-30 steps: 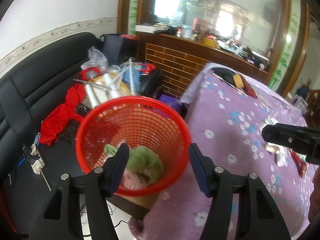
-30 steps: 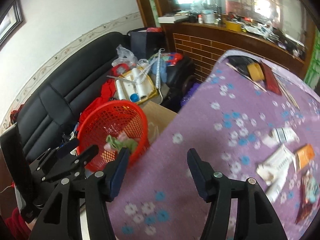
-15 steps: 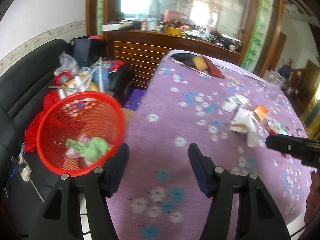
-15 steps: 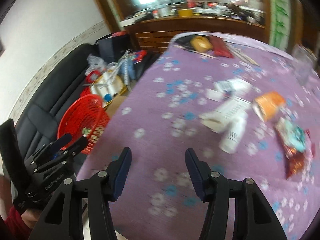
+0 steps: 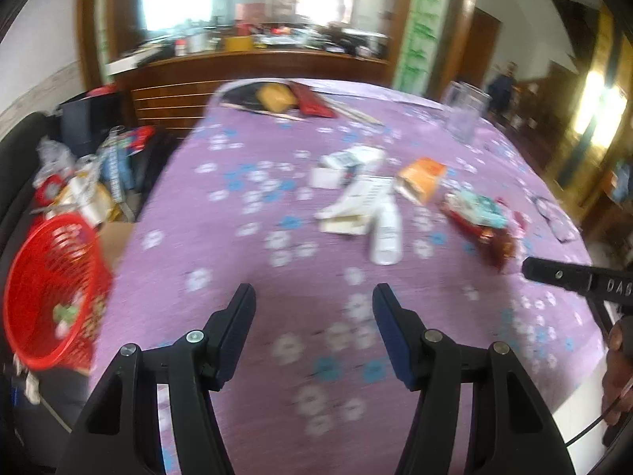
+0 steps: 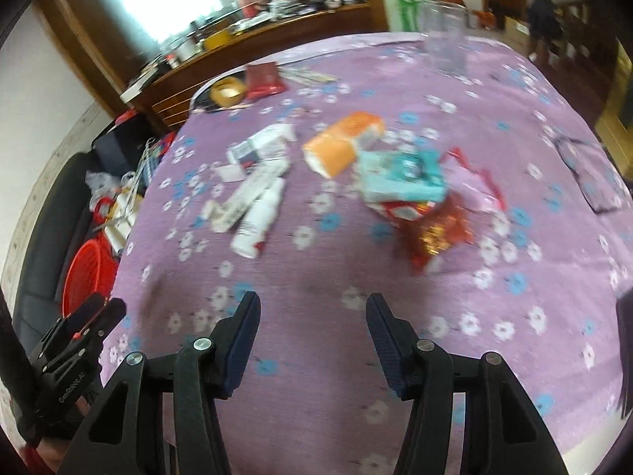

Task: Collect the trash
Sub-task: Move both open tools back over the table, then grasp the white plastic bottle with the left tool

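Since the earlier frame we have swung off the red basket (image 5: 51, 289), now at nine o'clock, toward the litter on the purple worktop (image 5: 237, 261). Left tongs (image 5: 312, 332) and right tongs (image 6: 312, 336) both gape about halfway, empty. The white bottle (image 5: 385, 233) at twelve o'clock looks light, stiff and slick; we would pinch across its body. The cartons and the red wrapper (image 6: 435, 233) should crumple. Only the right view shows the teal packet (image 6: 399, 178) clearly; the left alone sees into the basket.

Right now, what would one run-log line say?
left claw: open, empty | right claw: open, empty | trash: on purple tablecloth | red basket: beside table
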Tool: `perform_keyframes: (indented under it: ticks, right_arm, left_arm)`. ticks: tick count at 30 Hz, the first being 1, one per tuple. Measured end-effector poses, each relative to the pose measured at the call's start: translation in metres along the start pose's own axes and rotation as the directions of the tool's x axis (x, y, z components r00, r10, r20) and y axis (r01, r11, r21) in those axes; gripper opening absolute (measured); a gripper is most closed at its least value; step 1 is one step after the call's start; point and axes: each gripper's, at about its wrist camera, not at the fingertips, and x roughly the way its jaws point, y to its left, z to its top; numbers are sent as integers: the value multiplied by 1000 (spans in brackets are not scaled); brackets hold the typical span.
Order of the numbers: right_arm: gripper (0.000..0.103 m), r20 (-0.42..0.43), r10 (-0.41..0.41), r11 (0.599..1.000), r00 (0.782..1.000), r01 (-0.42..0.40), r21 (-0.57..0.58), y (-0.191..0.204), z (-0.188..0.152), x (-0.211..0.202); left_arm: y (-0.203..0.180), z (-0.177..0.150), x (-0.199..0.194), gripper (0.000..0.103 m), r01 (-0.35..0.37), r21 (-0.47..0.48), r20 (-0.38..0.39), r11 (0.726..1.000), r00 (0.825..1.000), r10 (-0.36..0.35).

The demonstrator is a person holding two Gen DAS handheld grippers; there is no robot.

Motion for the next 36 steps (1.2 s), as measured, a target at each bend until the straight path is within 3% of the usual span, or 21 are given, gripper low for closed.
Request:
perform_keyframes:
  ticks: [8, 18, 22, 28, 36]
  right_arm:
    - [60, 8, -38, 997, 999, 38, 60, -45, -8, -19]
    - [60, 9, -80, 990, 997, 79, 116, -91, -19, -38]
    - [60, 12, -94, 986, 995, 92, 139, -104, -19, -45]
    - [60, 4, -53, 980, 999, 52, 190, -114, -11, -43]
    - [60, -35, 56, 945, 998, -42, 325, -124, 17, -2]
  left_arm:
    - [-40, 27, 63, 60, 91, 35, -141, 995, 986, -85]
    - [-57, 54, 140, 43, 60, 43, -253, 997, 966, -47]
    - [-60, 55, 160, 42, 35, 56, -277, 998, 961, -18]
    - [-63, 56, 163, 30, 31, 76, -242, 997, 970, -12]
    - [-71, 28, 108, 29, 52, 126, -134, 991, 990, -35]
